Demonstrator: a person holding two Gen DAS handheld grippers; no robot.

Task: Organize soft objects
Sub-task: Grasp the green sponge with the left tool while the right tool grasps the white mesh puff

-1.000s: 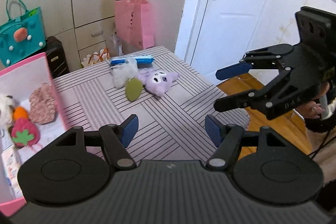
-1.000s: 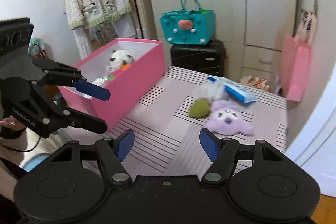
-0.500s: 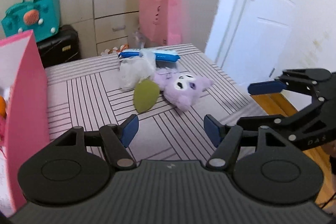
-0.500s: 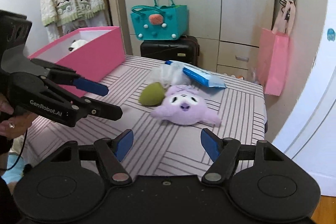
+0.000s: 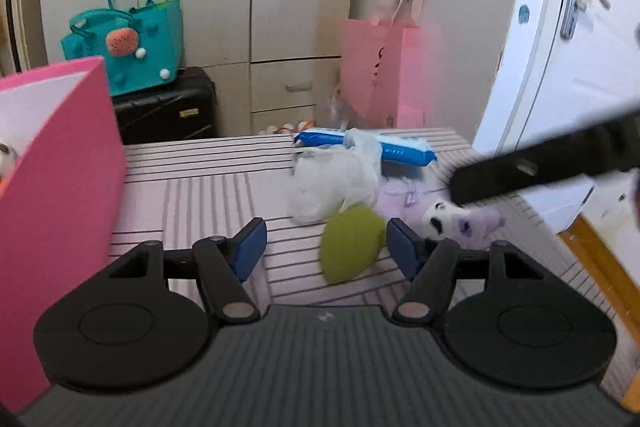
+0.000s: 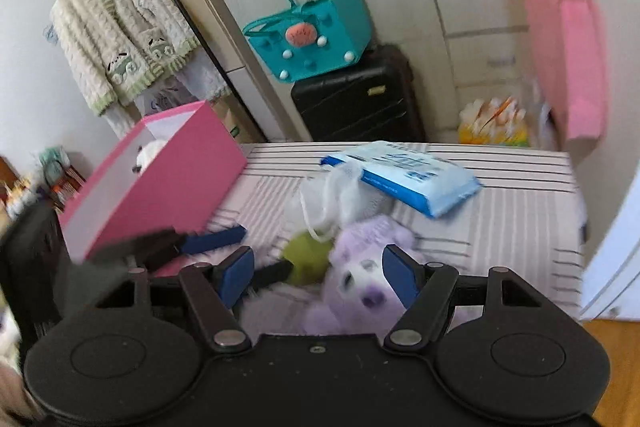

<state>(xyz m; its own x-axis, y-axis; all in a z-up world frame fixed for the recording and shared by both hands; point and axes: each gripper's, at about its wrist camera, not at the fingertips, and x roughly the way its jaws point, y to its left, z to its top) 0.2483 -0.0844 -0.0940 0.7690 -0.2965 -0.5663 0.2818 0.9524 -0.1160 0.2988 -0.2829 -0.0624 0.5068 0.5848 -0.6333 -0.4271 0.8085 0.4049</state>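
Left black plastic claw (image 5: 322,241) had two black angled linkage arms, each tipped with a flat blue rectangular pad (image 5: 250,247). Silver round pivot screws sat at the arm bases. Two wide black round discs with recessed circles flanked a grey ribbed housing bearing a small pale mark at its top edge. Right black plastic claw (image 6: 318,277) was the same build: blue pads, silver pivots, triangular cut-outs in the arms, round discs, and a smooth dusty black housing with one small centre screw. Hands and sleeves too blurred to tell.
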